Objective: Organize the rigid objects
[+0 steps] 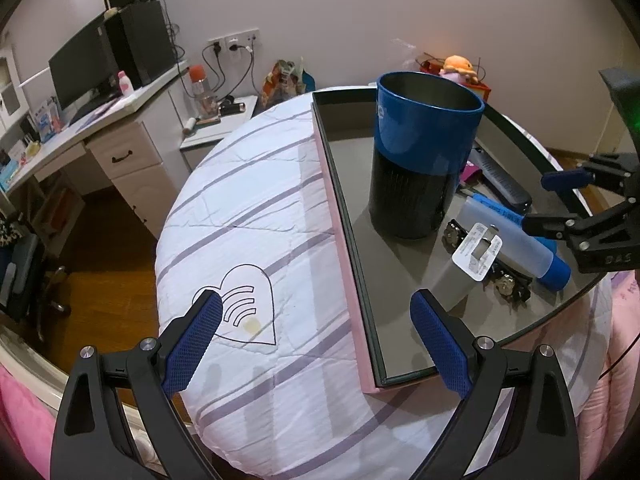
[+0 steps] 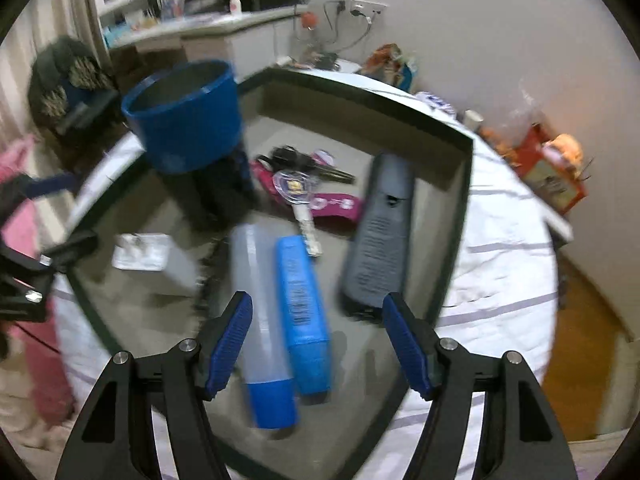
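We see a shallow tray [image 1: 344, 240] with a pink outer wall lying on a striped quilt [image 1: 256, 208]. In it stands a tall blue and black cup [image 1: 420, 160], upright and empty at the mouth. Just beside the cup lie a carded pack [image 1: 476, 256], a frosted tube [image 2: 260, 312] with a blue cap, and a blue case [image 2: 304, 312] touching the tube along its length. Further in lie a dark remote [image 2: 380, 232], a pink strip [image 2: 340, 208] and some keys [image 2: 304, 166] (the right wrist view is blurred, so finer detail escapes us).

Our left gripper [image 1: 316, 344] hangs with its jaws wide apart and nothing in them, one finger over the quilt, the other over the tray's near corner. Our right gripper [image 2: 316, 344] is also parted and grips nothing; the tube and case lie below, between its fingers, and its pads are clear of both
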`<state>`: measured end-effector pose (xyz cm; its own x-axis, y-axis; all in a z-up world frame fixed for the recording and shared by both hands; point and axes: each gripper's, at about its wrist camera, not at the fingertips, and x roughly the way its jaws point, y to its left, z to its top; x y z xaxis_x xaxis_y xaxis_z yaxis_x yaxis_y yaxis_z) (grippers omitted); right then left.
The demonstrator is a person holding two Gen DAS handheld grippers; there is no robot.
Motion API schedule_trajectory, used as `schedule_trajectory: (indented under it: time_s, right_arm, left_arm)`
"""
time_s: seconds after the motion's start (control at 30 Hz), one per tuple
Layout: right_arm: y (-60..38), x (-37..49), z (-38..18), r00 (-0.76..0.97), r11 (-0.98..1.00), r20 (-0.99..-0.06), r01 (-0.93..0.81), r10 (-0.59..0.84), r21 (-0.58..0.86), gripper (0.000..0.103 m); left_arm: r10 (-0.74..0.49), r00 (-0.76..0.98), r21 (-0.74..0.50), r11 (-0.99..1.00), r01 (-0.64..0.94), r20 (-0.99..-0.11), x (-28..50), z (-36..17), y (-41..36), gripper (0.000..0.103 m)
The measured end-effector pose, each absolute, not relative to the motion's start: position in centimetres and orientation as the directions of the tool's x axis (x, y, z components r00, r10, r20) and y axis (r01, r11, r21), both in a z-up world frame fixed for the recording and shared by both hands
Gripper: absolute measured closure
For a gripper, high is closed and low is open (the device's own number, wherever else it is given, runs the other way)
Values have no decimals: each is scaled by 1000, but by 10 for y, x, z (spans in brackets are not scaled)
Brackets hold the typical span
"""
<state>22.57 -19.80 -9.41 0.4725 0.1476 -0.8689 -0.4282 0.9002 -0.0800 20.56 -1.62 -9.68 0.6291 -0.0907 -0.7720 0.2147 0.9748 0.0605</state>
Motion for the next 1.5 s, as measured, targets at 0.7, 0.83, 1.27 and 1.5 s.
schedule_trajectory:
  time_s: [0.7, 0.83, 1.27, 1.5]
  right_arm:
    - [-175, 237, -108, 383, 821, -919, -551, 89, -150, 33]
    - [-178, 242, -111, 348, 829, -925, -555, 150, -74, 33]
    - [-182, 279, -103, 452, 901, -873, -433, 186, -32, 32]
    - [-161, 277, -105, 443, 889, -883, -453, 155, -71, 32]
  left_arm:
    - [-79, 622, 73, 974, 216, -779, 209, -99, -18, 6]
    - [-76, 619, 65, 977, 202, -781, 210, -100, -11, 6]
    - [-47, 622, 92, 978, 190, -781, 214, -101, -12, 6]
    - [-40, 623, 101, 977, 189, -781, 214, -101, -13, 6]
